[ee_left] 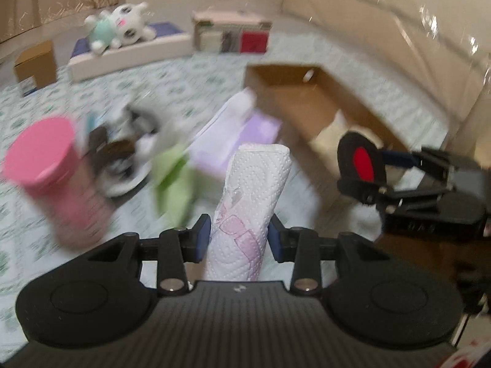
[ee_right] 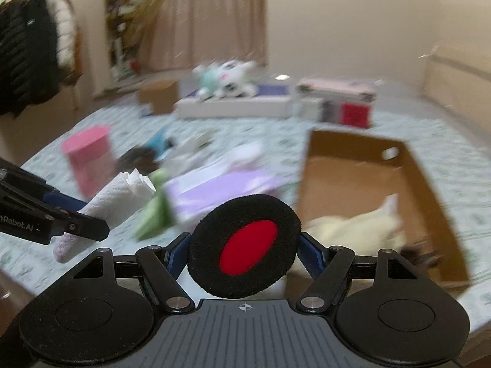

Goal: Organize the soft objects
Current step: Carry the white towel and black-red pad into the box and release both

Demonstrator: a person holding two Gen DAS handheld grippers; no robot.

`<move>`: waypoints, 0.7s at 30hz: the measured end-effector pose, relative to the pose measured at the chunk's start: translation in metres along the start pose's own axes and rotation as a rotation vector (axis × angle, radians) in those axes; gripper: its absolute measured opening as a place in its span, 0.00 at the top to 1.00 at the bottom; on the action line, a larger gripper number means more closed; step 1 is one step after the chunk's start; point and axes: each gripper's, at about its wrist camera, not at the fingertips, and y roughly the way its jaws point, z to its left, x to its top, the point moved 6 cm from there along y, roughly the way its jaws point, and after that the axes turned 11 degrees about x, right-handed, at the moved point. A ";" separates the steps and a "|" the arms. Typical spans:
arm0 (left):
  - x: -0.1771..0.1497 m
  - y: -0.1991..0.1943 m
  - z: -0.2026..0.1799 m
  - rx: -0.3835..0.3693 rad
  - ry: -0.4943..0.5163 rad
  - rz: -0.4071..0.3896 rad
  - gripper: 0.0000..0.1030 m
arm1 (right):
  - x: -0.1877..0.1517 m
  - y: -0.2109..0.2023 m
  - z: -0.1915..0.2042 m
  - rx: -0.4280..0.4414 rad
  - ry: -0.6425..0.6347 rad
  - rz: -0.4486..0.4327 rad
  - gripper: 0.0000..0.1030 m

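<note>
Right now, from the left wrist, the left tongs (ee_left: 239, 236) pinch a rolled paper towel (ee_left: 251, 202), lifted clear of the bed (ee_left: 153, 92) and pointing toward twelve o'clock. The open cardboard box (ee_left: 307, 101) lies at about one o'clock from the roll; something pale sits inside at its near end, too blurred to name. The right tongs (ee_left: 362, 165) come in from three o'clock, carrying a black foam disc with a red centre (ee_left: 362, 161). A pink cylinder (ee_left: 58, 171) stands at nine o'clock, with a purple packet (ee_left: 239, 135) and a green cloth (ee_left: 175, 181) between it and the box.

From the right wrist, the right tongs (ee_right: 242, 251) are spread wide around the disc (ee_right: 245, 245), which I take to be held across its width. The box (ee_right: 368, 184) sits at two o'clock, a cream soft thing (ee_right: 353, 230) bunched in its near corner, the rest bare. The left tongs (ee_right: 76, 220) and towel roll (ee_right: 116, 199) show at nine o'clock.

I'd say both items should go over the box rim before release, one hand at a time so the tools don't knock, and be lowered beside the cream piece rather than dropped.
</note>
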 end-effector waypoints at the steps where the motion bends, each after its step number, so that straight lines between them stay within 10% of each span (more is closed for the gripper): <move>1: 0.009 0.002 -0.010 -0.014 -0.005 -0.010 0.65 | 0.004 -0.005 -0.012 -0.023 0.003 -0.009 0.28; 21: 0.105 0.103 -0.138 -0.081 0.032 -0.054 0.61 | 0.028 -0.001 -0.171 -0.197 0.094 -0.025 0.28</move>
